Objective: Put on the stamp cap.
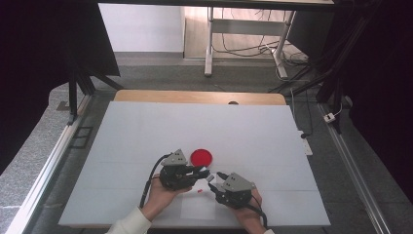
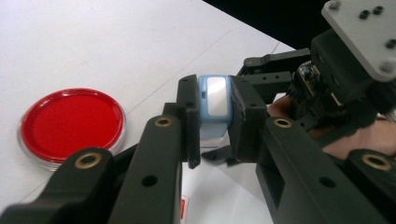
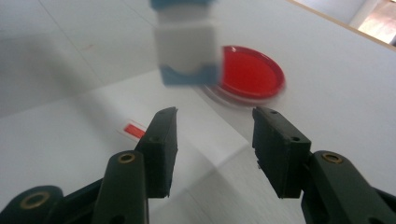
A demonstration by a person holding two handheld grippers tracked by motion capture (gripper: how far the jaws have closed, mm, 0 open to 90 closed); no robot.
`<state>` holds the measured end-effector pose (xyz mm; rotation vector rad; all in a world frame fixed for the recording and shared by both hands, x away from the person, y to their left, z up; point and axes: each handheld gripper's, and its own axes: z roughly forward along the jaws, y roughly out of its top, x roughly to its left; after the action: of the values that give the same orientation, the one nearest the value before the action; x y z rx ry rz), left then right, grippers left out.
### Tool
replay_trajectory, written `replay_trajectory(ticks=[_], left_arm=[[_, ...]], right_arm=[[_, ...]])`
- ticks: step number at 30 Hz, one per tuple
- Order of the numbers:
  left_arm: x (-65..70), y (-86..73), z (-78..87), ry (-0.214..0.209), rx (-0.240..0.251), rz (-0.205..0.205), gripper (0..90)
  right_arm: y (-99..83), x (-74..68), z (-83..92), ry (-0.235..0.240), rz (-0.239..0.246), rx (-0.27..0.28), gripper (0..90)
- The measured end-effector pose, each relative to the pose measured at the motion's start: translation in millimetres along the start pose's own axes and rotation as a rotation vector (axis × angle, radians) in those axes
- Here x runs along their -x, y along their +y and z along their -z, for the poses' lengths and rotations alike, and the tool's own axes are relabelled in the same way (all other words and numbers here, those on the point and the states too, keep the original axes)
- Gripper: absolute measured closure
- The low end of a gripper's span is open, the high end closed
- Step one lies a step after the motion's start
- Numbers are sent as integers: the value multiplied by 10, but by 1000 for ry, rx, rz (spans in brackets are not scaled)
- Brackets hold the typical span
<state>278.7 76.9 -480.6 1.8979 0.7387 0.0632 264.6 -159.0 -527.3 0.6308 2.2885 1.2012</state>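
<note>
A wide white tabletop carries the work, with a bare wooden strip along its far edge and the person's two hands coming in over its near edge. The left gripper, a black two-jaw tool under a grey three-cornered plate, sits slightly left of centre near that edge, and its jaws are clamped from both sides on a small light-blue block with a white face, held up off the table. The right gripper sits just to the right of the left one in the high view, pointing toward it; its jaws stand apart with nothing between them, and the block hangs just beyond their tips, blurred in the right gripper view. A round red dish with a clear rim lies flat on the tabletop just beyond the left gripper, apart from both tools. A tiny red and white slip lies on the table below the block, between the two grippers.
</note>
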Motion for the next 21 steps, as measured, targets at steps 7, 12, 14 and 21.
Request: replay_trajectory(ticks=[7, 12, 14, 21], left_arm=[[-14, -3, 26, 22, -4, -11, 755], [-27, 1, 60, 32, -1, -18, 754], [-37, 5, 75, 36, -1, -21, 755], [-72, 13, 131, 52, -7, -34, 754]], right_arm=[[-130, 289, 221, -23, -57, -28, 493], [-242, 494, 388, -30, -92, -25, 492], [-282, 571, 446, -37, -106, -23, 492], [-390, 726, 607, -47, -114, -29, 494]])
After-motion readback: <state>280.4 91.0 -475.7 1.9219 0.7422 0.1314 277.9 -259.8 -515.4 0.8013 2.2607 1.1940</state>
